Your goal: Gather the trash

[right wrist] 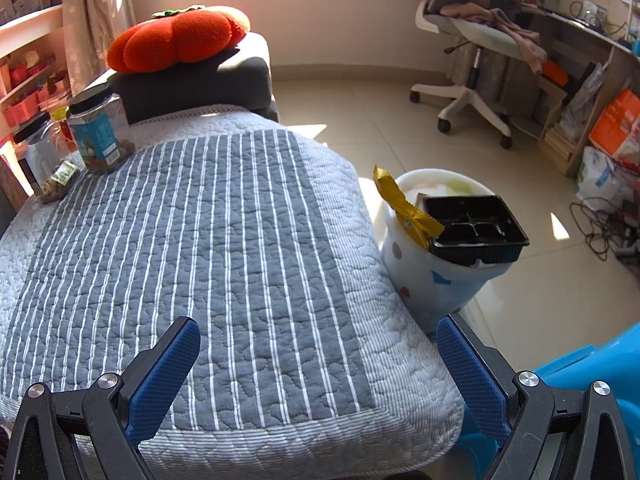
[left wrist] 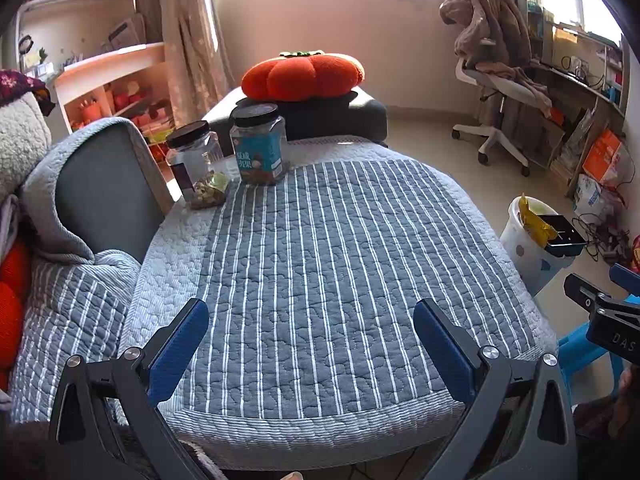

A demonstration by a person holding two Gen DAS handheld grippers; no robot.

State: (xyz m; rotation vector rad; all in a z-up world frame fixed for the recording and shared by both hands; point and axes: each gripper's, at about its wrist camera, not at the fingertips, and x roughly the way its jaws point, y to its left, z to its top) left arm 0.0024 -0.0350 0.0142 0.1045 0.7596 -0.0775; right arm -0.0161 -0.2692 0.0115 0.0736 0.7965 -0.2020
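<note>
While hanging low over the near edge of the striped quilted cover (right wrist: 224, 240), keeps the left hand-held gripper (left wrist: 310, 308) spread wide, with nothing between the ribbed blue pads; likewise the right hand-held gripper (right wrist: 318, 322), parted and empty, set nearer the cover's right edge, presumably to serve the bin. Finds the trash gathered in the white dotted bin (right wrist: 420, 280) on the floor, just beside that right edge: a crinkled yellow foil wrapper (right wrist: 404, 208) sticking up past the rim, and a rigid black plastic compartment tray (right wrist: 476, 220) perched across the top, seemingly too broad to drop in, hence overhanging the far side. Seems close to finished, judging by the bare middle of the quilt. Leaves two square, black-lidded plastic jars upright at the far left corner: one blue-labelled (left wrist: 260, 144), one clear (left wrist: 198, 164) with a few scraps at the bottom; closed and standing together, so probably kept, though hard to say. Behind those, a plush orange pumpkin cushion (left wrist: 302, 76) resting on a dark grey block. Soft, puffy stitching across the cover; could hide small litter.
</note>
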